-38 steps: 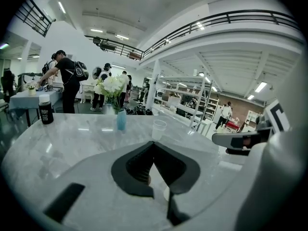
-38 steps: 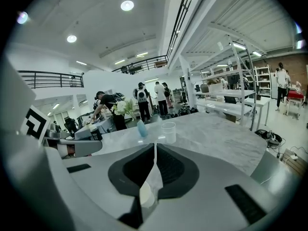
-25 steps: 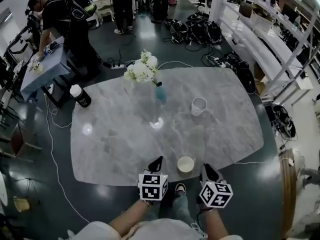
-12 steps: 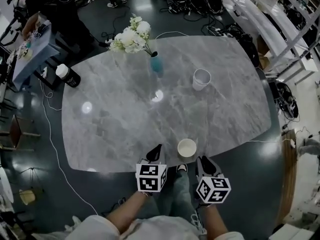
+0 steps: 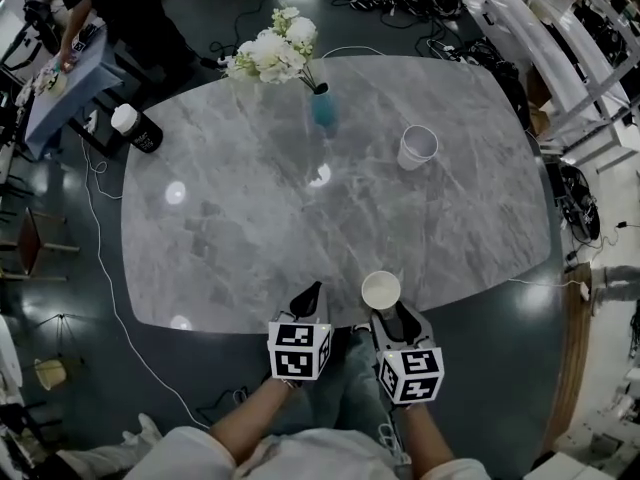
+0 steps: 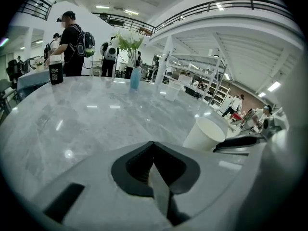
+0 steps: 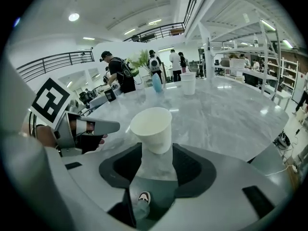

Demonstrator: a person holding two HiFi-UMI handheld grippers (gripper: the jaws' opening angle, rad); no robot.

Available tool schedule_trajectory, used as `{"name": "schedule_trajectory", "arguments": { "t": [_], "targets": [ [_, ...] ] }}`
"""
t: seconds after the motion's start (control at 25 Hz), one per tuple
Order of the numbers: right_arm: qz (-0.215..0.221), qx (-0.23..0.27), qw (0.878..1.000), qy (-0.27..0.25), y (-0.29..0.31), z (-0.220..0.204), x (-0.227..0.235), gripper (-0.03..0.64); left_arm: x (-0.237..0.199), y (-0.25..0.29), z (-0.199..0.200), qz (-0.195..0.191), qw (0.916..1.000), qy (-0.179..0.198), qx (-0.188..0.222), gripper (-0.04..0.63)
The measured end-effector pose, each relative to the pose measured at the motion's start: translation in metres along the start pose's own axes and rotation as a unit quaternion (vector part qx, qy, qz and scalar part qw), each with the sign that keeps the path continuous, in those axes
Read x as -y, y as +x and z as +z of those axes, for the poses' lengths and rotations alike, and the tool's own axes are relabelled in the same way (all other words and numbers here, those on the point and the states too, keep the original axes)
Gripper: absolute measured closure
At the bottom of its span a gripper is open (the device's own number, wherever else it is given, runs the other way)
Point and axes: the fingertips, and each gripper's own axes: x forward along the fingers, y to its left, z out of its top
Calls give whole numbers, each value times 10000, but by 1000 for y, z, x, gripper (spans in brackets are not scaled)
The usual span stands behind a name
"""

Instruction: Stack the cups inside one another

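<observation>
Currently: right claw [image 7: 157,153] spread around the near cup [image 7: 151,126], no squeeze on it yet.
Near cup sits at the table's [image 5: 220,228] front edge, lower centre of the head view; far cup [image 5: 417,146] is upper right, well apart. Looks like thin paper: light, crushable, tippy, so I'd pinch low on the wall, gently. Right gripper view shows the cup base between my jaws with gaps either side; the head view can't, but shows the spacing. Left claw [image 6: 153,146] is clenched and empty.
</observation>
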Motion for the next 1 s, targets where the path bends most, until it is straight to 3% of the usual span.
{"name": "schedule_trajectory", "arguments": {
  "t": [0.4, 1.0],
  "targets": [
    [102, -75, 9997, -219, 22, 7, -7, 400, -13, -3, -7, 104, 9998, -155, -16, 601],
    [72, -4, 9997, -231, 30, 15, -6, 398, -19, -7, -9, 181, 9997, -175, -44, 601]
  ]
}}
